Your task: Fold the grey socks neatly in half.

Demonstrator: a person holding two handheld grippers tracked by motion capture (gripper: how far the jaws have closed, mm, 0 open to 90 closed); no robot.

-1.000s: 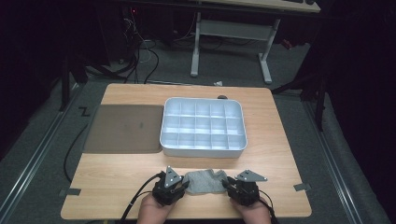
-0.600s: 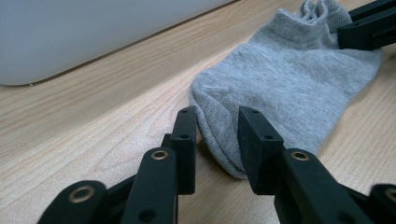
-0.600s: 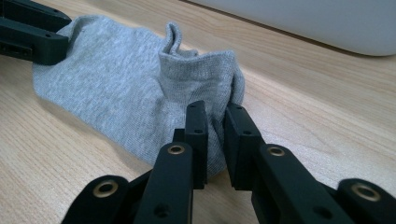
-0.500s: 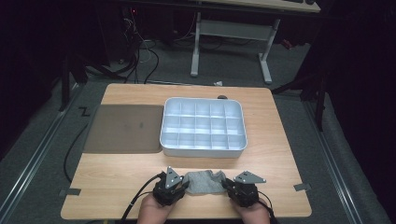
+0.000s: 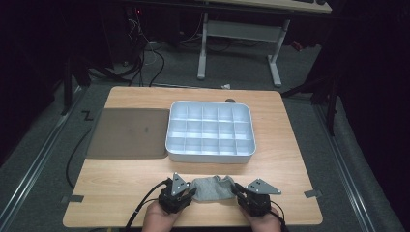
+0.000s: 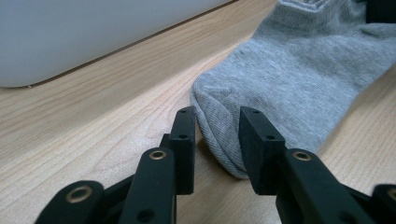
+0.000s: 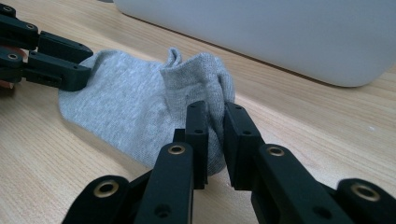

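Right tool (image 7: 215,140) has just closed on the sock's (image 7: 140,112) cuff; left tool (image 6: 217,140), jaws apart, seemingly straddles its toe.

Dark room w/ grey carpet (image 5: 43,159), white desk frame (image 5: 239,46) behind.

One grey sock (image 5: 211,188) is lying on one wooden table (image 5: 290,159) that is also carrying one white compartment tray (image 5: 211,131) and one brown mat (image 5: 128,133), while two grippers, left (image 5: 189,192) and right (image 5: 238,192), are flanking the sock.
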